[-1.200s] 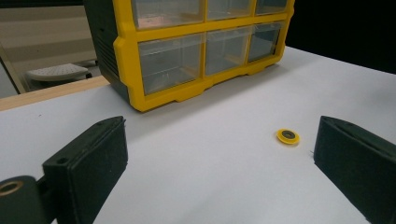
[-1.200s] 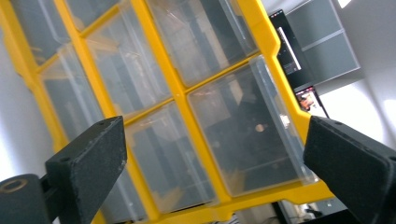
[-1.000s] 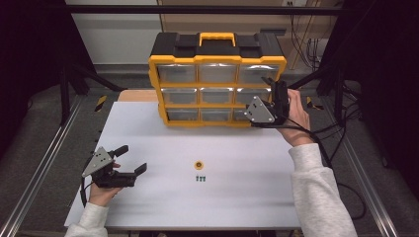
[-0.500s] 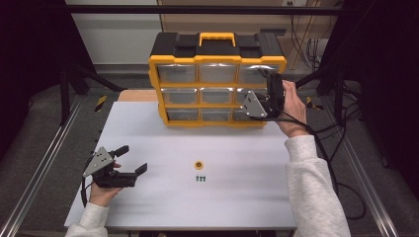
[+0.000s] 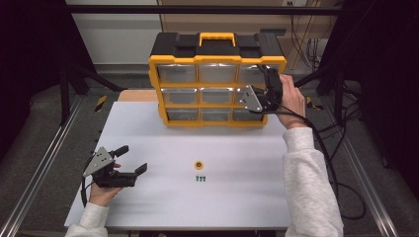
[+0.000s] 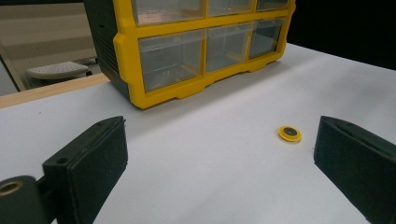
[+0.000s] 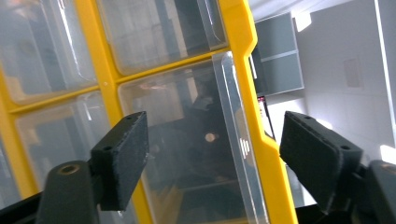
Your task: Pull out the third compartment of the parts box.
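table front point(image 5: 247, 197): open | rear: drawer cabinet point(image 5: 217, 81) blocks

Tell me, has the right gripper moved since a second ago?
Yes. The right gripper has slid up and a little right along the organizer, from its lower right drawers to the upper right ones. Its jaws have just been closing, nothing gripped yet.

From above my side, the high view faces forward over the table point(image 5: 148, 207). My left camera sits low and farther back, my right close up; all share the yellow drawer organizer point(image 5: 217, 61) point(image 6: 126, 51) point(image 7: 243, 70).
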Demonstrator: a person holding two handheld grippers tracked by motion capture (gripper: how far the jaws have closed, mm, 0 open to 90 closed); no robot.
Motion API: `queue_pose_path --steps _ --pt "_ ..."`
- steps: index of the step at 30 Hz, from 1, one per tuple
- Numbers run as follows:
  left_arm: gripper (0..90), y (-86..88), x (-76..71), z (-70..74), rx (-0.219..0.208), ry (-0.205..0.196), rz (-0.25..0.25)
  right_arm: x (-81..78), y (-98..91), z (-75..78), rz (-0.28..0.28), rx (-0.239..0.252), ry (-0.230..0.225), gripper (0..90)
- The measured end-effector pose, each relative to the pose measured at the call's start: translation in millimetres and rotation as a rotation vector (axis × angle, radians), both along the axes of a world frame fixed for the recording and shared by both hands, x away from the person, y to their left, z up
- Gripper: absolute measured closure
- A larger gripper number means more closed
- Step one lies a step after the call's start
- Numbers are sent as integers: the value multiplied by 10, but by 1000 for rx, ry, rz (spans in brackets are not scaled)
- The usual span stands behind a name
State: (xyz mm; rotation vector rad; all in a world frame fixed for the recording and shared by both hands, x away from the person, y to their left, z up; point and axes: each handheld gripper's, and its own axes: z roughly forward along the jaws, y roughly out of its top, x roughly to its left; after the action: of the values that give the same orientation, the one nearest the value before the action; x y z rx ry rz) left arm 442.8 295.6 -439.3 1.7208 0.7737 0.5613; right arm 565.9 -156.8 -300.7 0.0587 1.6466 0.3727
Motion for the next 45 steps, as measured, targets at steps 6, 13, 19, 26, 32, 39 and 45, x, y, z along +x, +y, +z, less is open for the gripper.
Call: queue_pose_path --steps 6,13,19,26,32,39,45 --pt "25 2 -1 0 0 -1 0 57 -6 -14 -13 -58 -20 373" --pt "25 -2 -1 -2 2 0 -1 76 -19 -17 -14 -91 -54 492" --pt "25 -2 1 -5 -1 2 0 97 -34 -26 -20 -112 -81 572" --pt "25 7 0 -4 -1 1 0 135 -24 -79 -13 -143 -130 668" --pt "25 7 1 -6 1 1 1 160 -24 -107 -10 -170 -177 706" --pt "26 11 2 -9 1 2 3 183 -40 -131 -19 -203 -201 727" --pt "27 8 1 -9 3 2 2 191 -45 -147 -20 -223 -236 777"
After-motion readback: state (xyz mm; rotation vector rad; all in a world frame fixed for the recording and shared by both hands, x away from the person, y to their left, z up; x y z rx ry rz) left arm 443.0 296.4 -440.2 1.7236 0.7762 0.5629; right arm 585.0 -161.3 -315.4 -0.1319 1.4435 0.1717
